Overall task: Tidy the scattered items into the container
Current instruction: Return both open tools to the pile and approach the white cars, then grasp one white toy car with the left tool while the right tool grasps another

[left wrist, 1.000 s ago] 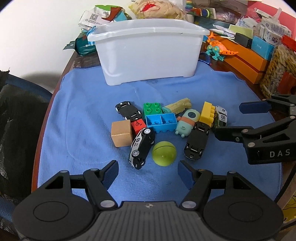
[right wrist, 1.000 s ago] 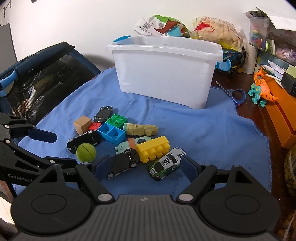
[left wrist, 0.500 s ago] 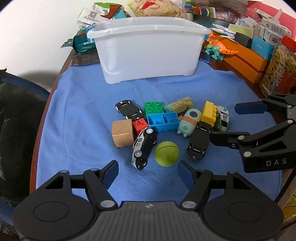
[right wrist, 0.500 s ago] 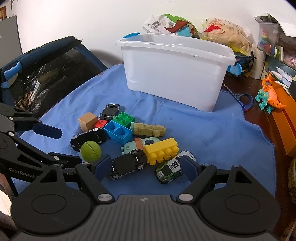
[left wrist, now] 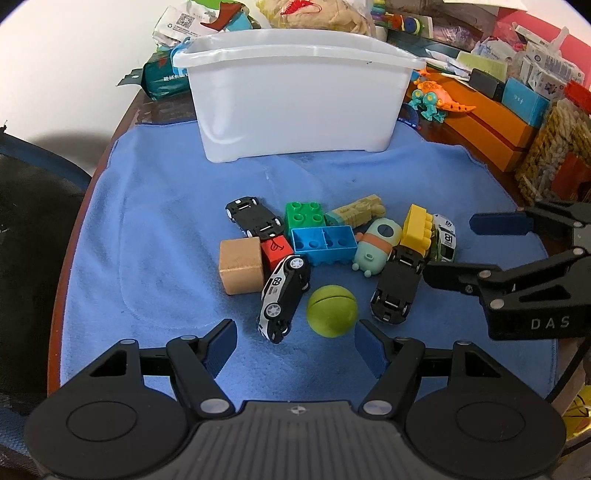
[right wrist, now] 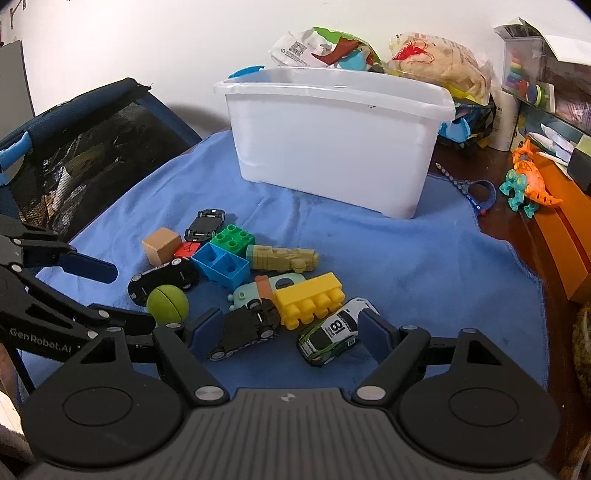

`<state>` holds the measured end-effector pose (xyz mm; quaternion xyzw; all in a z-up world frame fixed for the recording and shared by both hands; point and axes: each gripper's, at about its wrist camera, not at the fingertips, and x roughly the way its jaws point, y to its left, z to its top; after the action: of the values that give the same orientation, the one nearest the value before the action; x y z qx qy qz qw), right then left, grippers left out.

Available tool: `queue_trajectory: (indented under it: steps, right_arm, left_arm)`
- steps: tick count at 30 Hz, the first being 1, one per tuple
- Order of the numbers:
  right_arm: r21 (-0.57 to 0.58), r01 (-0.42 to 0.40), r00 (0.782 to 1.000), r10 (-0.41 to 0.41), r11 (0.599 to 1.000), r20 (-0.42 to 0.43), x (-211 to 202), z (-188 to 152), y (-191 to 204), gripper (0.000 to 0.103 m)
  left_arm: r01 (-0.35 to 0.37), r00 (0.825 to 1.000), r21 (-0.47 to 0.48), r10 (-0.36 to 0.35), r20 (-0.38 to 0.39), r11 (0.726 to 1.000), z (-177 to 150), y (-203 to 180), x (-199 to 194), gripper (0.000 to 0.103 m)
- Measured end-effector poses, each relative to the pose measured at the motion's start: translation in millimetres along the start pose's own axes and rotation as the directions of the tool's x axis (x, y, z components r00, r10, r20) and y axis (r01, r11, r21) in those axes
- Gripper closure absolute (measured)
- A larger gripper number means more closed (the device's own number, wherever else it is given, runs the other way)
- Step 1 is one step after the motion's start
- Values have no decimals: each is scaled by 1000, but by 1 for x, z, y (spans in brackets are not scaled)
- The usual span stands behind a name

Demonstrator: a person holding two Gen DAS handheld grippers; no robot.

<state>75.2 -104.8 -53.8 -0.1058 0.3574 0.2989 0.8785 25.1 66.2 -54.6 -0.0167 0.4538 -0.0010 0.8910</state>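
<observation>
A white plastic bin [left wrist: 295,96] stands at the far end of a blue cloth [left wrist: 155,236]. Scattered toys lie mid-cloth: a green ball [left wrist: 331,311], a black-and-white car [left wrist: 284,295], an upturned black car [left wrist: 397,290], a wooden cube [left wrist: 240,270], blue [left wrist: 323,245], green [left wrist: 303,218] and yellow [left wrist: 417,226] bricks, and a green race car [right wrist: 330,332]. My left gripper [left wrist: 295,345] is open and empty, just short of the ball. My right gripper [right wrist: 290,332] is open and empty, its fingers either side of the upturned black car [right wrist: 245,328] and race car.
Snack bags [left wrist: 317,14] lie behind the bin. Orange boxes [left wrist: 491,122] and a toy dinosaur [left wrist: 436,98] crowd the right side. A dark mesh chair [right wrist: 74,147] stands past the cloth's left edge. The table's wooden edge [left wrist: 107,155] shows on the left.
Both grippers have moved forward toward the toy pile, so the toys sit closer to the fingers. The toys have not moved. Both grippers stay open.
</observation>
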Motion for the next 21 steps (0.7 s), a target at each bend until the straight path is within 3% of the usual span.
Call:
queue_trajectory:
  steps: [10,12,14,21]
  right_arm:
    - [12,50,999,-50,999,-2,2,-1,-8,27]
    - [21,73,997,-73,997,-22,6,-1,-13,37]
    - [45,76,996,-73,996,-52,12,-2,-19,43]
    - [72,86,994,-81,994,-76,18,-6,-25,44]
  left_arm:
    - [14,1000,16,-14,-2,1000,3,4,9,31]
    - [1,1000,28,0,-6,1000,3,4,11,44]
    - [20,999,42,-18,-29,999,3,4,12,49]
    - [38,999,48,-36,-34,998,0,19,11,49]
